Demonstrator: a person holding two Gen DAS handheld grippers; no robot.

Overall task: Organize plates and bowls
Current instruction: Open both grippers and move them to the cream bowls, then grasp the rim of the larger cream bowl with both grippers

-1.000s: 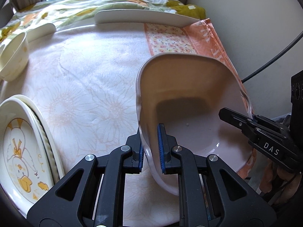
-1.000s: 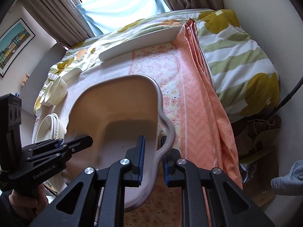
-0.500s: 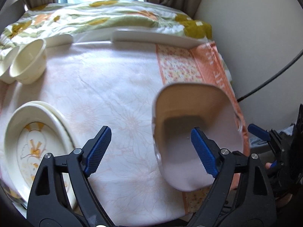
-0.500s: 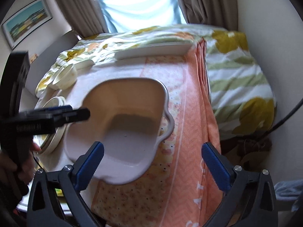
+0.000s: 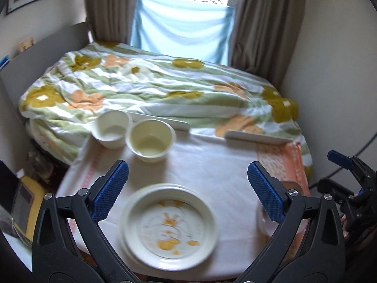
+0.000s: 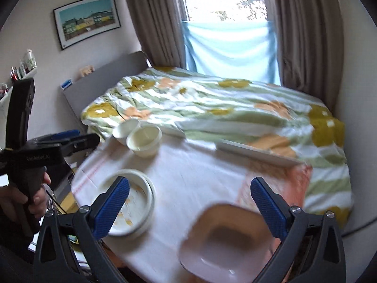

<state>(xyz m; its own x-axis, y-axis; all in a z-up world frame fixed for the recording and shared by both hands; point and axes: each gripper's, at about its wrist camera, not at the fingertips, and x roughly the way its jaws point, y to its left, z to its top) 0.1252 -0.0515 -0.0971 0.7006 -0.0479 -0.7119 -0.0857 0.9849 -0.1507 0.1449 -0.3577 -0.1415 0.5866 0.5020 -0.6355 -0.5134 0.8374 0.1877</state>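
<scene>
- Since one second ago, both grippers have let go of the pink square dish (image 6: pixel 226 243) and drawn back; half a second ago the jaws were already spread, and the cameras now sit higher and further from the table
- Left gripper (image 5: pixel 187 193): jaws wide apart, holding nothing, hovering over the duck-print plate stack (image 5: pixel 168 224)
- Right gripper (image 6: pixel 189 202): jaws wide apart, holding nothing; the pink square dish lies below and between its fingers at 6 o'clock in the right wrist view
- Pink square dish: resting on the tablecloth (image 5: pixel 207 165) near the table's 5 o'clock edge, beside the orange runner (image 6: pixel 289 184); well apart from the other crockery
- Step in hand, by judgement: the dish placement is finished and the next item is being chosen
- Next move, by judgement: close on a rim of one remaining piece; the two round bowls at 11 o'clock look like candidates for nesting
- Containers: white bowl (image 5: pixel 112 129) and cream bowl (image 5: pixel 150 140) stand just beside each other, possibly touching; both appear empty
- Plate stack at 7 o'clock holds only printed decoration; motion blur hides the plate count
- Pink dish interior shows no contents
- A flat white tray edge (image 5: pixel 256 138) sits at 1 o'clock, against the floral bedding (image 5: pixel 165 89)
</scene>
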